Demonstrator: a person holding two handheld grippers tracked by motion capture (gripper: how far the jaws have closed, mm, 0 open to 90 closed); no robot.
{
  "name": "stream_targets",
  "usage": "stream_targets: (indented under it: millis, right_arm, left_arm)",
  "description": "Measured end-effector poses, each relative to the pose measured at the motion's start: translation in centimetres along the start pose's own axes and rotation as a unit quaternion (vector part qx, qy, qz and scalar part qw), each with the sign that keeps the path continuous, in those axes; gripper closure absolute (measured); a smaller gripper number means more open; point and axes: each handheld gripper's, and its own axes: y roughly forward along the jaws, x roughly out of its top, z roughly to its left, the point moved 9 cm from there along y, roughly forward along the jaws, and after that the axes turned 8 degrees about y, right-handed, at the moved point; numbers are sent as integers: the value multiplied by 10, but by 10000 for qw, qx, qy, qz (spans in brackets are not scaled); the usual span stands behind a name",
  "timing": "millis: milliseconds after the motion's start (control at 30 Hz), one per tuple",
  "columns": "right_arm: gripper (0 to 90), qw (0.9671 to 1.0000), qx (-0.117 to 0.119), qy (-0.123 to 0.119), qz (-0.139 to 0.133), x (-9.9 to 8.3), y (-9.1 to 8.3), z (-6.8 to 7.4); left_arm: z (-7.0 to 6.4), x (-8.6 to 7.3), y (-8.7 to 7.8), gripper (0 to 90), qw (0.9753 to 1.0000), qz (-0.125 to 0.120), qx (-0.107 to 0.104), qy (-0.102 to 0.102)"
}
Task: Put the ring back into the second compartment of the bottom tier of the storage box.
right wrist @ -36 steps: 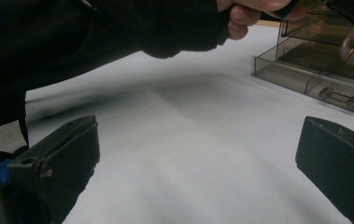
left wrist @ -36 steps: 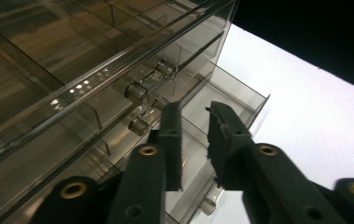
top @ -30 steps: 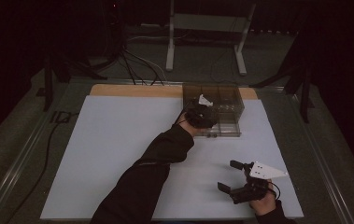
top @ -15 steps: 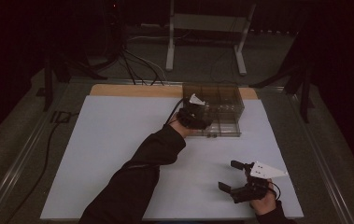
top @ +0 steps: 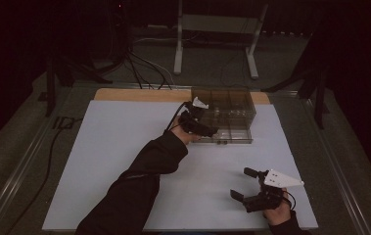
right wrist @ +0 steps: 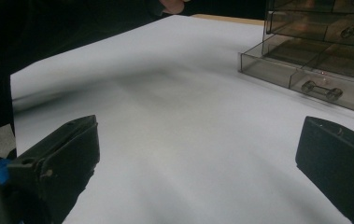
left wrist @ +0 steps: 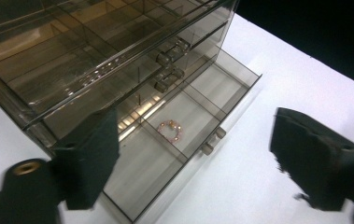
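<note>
Left gripper (left wrist: 198,154) spread over the open drawer (left wrist: 221,88) — the ring (left wrist: 171,130) lies between its jaws — so I'd descend straight; right gripper (top: 249,186) idles, spread.

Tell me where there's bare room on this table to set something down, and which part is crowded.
The white table top is bare across its whole left half, left of the left sleeve. A smaller bare patch lies between the clear drawer box and the right gripper. It is crowded at the box front, where the left gripper hangs over the open bottom drawer.
</note>
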Motion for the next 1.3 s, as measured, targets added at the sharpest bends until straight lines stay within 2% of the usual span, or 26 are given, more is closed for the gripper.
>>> stream_targets:
  millis: [33, 100, 167, 267, 300, 367, 500, 533, 800, 933, 1033, 1100, 1200, 1300]
  right_arm:
    - [0, 10000, -6, -6, 16, 0, 0, 1]
    - [0, 10000, -15, -34, 27, -1, 0, 2]
    - [0, 10000, -37, -42, 38, -1, 0, 3]
    - [0, 10000, -54, -36, 39, -1, 1, 2]
    - [0, 10000, -57, -36, 48, -1, 1, 2]
    - [0, 10000, -67, -15, 50, -2, 1, 1]
    - [0, 10000, -71, -22, 65, -2, 1, 1]
    - [0, 10000, -60, -18, 51, -2, 1, 1]
    - [0, 10000, -41, 12, 38, -1, 1, 2]
    - [0, 10000, -34, 11, 60, -2, 2, 2]
    - [0, 10000, -32, -6, 71, -2, 3, 3]
    - [0, 10000, -25, 12, 62, -1, 2, 3]
    - [0, 10000, -23, 8, 56, -1, 2, 3]
    - [0, 10000, -20, 15, 79, -2, 3, 3]
  left_arm:
    - [-1, -1, -1, 148, 9999, 27, -107, 5]
    - [-3, -4, -4, 38, 9996, 87, -257, -2]
    - [-4, -7, -7, 30, 9994, 144, -315, 65]
    - [-4, -10, -13, 6, 9986, 254, -345, 317]
    - [-3, -10, -16, 5, 9988, 224, -299, 307]
    - [-2, -9, -20, 6, 9991, 144, -340, 206]
    - [1, -11, -28, 5, 9991, 140, -291, 272]
    - [2, -13, -30, 5, 9990, 207, -320, 253]
    - [3, -24, -41, 5, 9986, 249, -449, 143]
    - [6, -29, -48, 5, 9989, 208, -412, 117]
    - [8, -40, -58, 6, 9985, 195, -478, 174]
    - [8, -45, -62, 6, 9983, 159, -556, 87]
    - [9, -52, -68, 6, 9982, 153, -569, 84]
    - [12, -59, -74, 6, 9985, 154, -522, -5]
